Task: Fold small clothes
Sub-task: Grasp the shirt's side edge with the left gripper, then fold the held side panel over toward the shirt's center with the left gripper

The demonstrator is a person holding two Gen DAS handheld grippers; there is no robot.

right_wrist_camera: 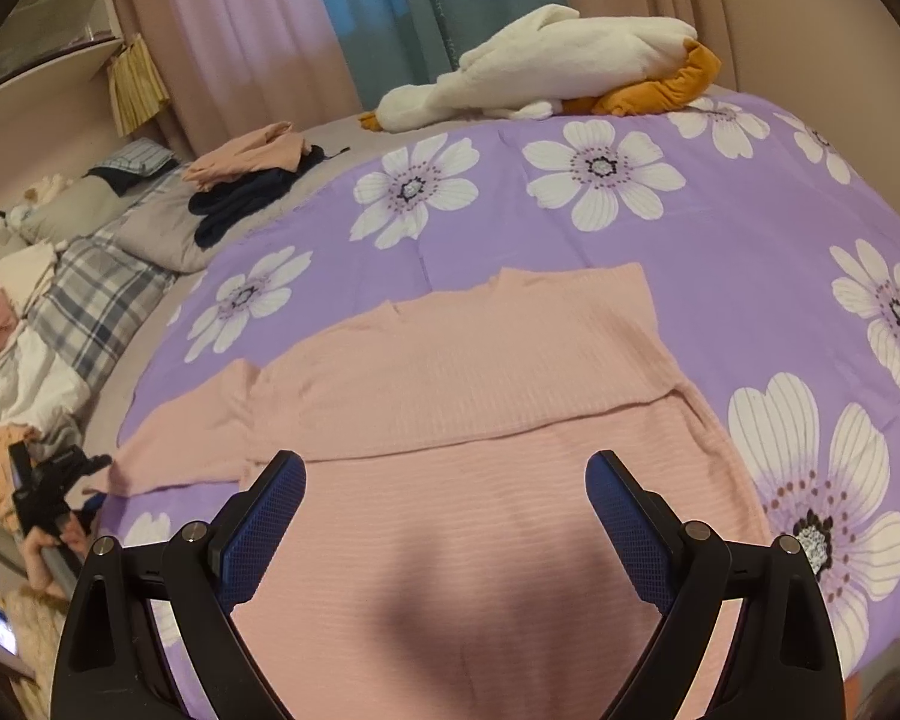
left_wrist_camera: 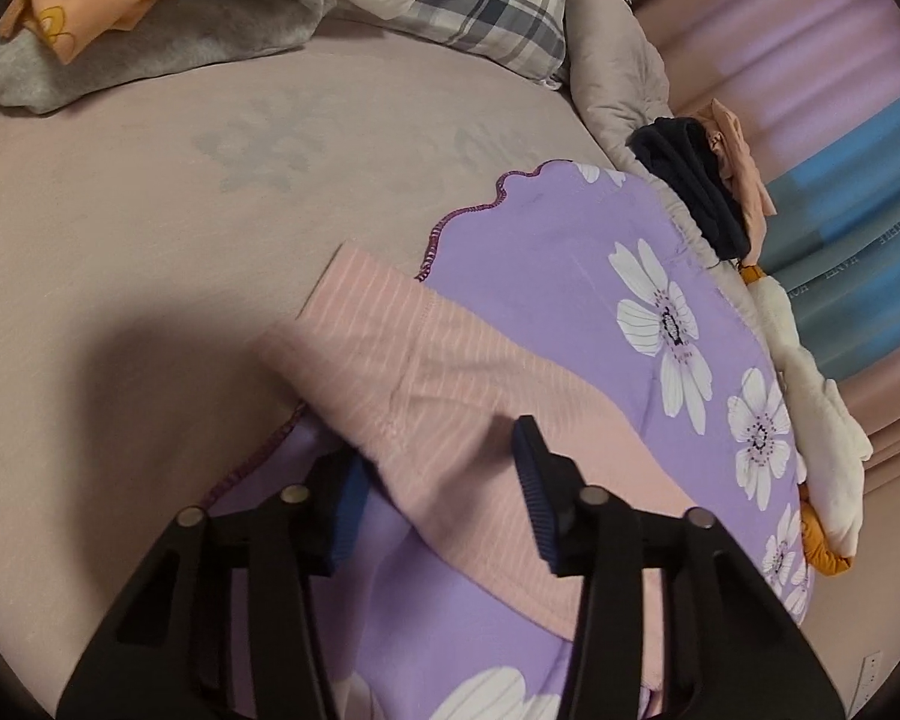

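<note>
Both jaws stand released. Pink ribbed knit top (right_wrist_camera: 480,360) lies partly folded on purple floral bedspread (right_wrist_camera: 720,228). Left gripper (left_wrist_camera: 438,480) straddles the sleeve; right gripper (right_wrist_camera: 444,516) hovers over the body. Sleeve should be pinched near its edge, folded inward flat.

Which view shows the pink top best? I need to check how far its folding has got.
The right wrist view: the pink top lies spread on the purple floral sheet, one sleeve out to the side, a fold edge across the body. The left wrist view shows only a sleeve end between the open left gripper fingers.
</note>
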